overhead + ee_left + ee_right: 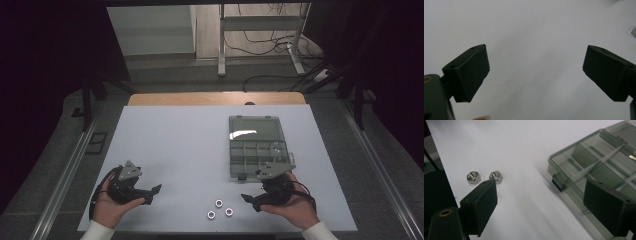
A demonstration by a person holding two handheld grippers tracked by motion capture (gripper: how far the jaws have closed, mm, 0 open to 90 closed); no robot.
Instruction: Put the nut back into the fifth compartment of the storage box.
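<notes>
Both grippers' jaws gape empty; right gripper (250,201) should straddle one hex nut (218,203) squarely (compartment box (260,162) open beside).

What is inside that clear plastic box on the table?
The box lies open, split by dividers into compartments. Those in plain sight look empty. The right gripper and its grey plate cover the near right corner, so that part stays unknown.

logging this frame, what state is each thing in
left gripper: open, empty, fingers wide apart over bare table
right gripper: open, empty
box: lid open, laid flat behind it
nuts: three, loose on the table, outside the box
</notes>
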